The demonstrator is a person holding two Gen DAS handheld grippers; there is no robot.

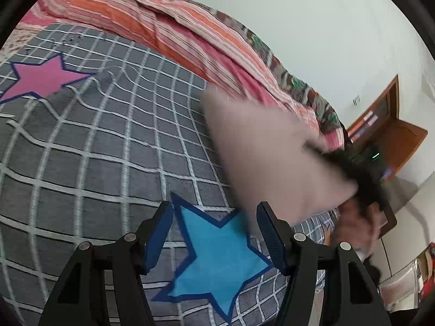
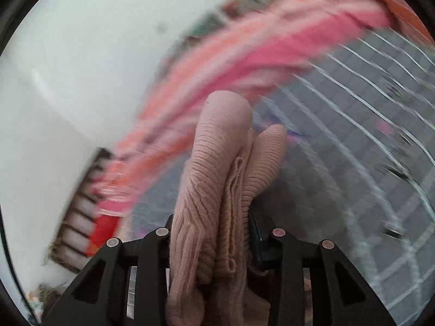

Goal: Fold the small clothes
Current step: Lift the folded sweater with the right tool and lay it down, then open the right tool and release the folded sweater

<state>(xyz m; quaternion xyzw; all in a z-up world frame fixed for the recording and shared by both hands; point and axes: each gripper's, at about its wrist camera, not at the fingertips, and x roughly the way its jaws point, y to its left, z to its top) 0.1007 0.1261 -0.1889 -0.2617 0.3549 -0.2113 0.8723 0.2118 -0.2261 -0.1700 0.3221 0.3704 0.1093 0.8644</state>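
Grey bedspread (image 1: 108, 141) with a white grid covers most of the left wrist view, lying mostly flat with a few wrinkles. It shows again, blurred, on the right side of the right wrist view (image 2: 367, 163). Striped orange-pink quilt (image 1: 174, 27) is bunched along the bedspread's far edge, against a pale wall (image 1: 299, 13). Same quilt streaks across the right wrist view (image 2: 217, 62), motion-blurred.

Wooden shelf unit (image 1: 386, 125) stands at the right past the bed's end; contents too small to tell. Clear plastic bins (image 1: 402, 282) at lower right, contents unclear.

Pink star (image 1: 40, 78) with a blue border is on the bedspread at far left. Blue star (image 1: 217, 260) sits near, right under the left gripper (image 1: 214, 233). Wide stretch of bare bedspread lies between the two stars.

Beige knit garment (image 1: 266, 152) hangs in the air right of centre, blurred, above the bedspread and well off the quilt. Its lower corner overlaps the left gripper's right finger in view; contact cannot be told. Left gripper fingers are spread apart, nothing between them.

Right gripper (image 2: 217, 231) is pinching the beige knit garment (image 2: 217, 176): ribbed folds bunch up between its fingers and stick forward past them. The right gripper shows in the left wrist view too (image 1: 364, 174), dark and blurred, at the garment's right edge.
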